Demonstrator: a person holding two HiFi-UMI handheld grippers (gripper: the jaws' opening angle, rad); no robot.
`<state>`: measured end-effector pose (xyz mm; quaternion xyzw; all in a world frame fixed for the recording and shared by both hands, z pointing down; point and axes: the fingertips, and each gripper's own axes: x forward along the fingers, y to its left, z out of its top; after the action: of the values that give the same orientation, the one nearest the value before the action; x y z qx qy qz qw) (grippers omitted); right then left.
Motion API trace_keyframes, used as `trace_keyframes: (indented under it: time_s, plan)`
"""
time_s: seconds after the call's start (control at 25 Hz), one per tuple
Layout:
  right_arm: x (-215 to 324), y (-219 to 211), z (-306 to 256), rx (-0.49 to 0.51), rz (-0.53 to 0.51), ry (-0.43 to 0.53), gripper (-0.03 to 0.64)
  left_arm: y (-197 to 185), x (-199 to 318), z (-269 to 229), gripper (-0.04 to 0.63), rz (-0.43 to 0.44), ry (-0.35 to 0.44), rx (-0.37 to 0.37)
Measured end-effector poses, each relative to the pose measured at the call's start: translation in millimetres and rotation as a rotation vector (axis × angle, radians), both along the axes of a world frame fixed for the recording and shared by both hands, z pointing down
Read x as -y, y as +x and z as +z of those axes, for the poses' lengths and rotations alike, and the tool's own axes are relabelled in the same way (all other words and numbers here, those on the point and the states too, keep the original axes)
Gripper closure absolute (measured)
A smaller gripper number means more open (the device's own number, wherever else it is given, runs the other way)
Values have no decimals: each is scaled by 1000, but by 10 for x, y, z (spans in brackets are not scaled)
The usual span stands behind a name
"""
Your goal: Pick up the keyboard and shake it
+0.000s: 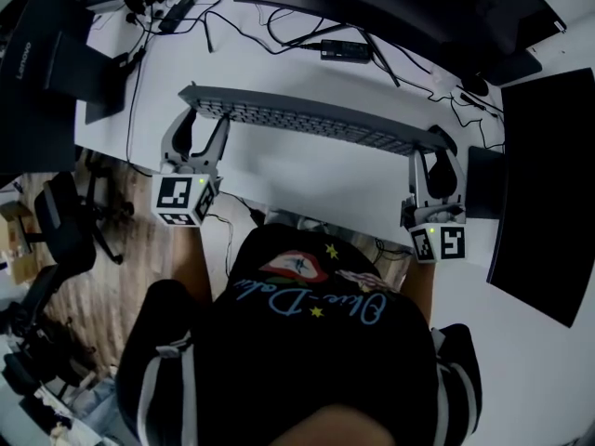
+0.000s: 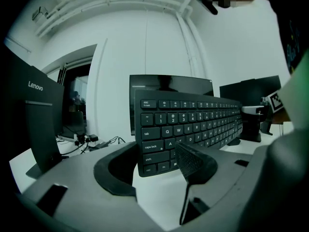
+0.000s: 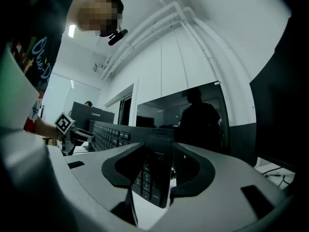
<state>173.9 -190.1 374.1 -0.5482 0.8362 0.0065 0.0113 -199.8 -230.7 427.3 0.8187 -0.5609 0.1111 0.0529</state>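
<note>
A dark grey keyboard (image 1: pixel 316 119) hangs above the white desk (image 1: pixel 307 170), tipped up on its long edge. My left gripper (image 1: pixel 206 117) is shut on its left end and my right gripper (image 1: pixel 435 151) is shut on its right end. In the left gripper view the keyboard (image 2: pixel 193 122) stands with its keys facing the camera, and its lower corner sits inside the gripper (image 2: pixel 157 166), one ribbed pad (image 2: pixel 190 161) on the key face. In the right gripper view the keyboard's end (image 3: pixel 153 178) stands edge-on, pinched inside the gripper (image 3: pixel 157 170).
A Lenovo monitor (image 1: pixel 37 54) stands at the desk's far left and a wide dark monitor (image 1: pixel 390 7) at the back. Cables and a power brick (image 1: pixel 346 51) lie behind the keyboard. A black panel (image 1: pixel 548 193) lies at the right. An office chair (image 1: pixel 65 221) stands on the floor at left.
</note>
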Motion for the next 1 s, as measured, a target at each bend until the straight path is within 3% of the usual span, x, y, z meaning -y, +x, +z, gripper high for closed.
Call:
trace_keyframes:
  time_s: [1.0]
  plan:
    - [-112,-96,1086,62,-3,-339,453,-131,-227,1057,371,35,-298,31]
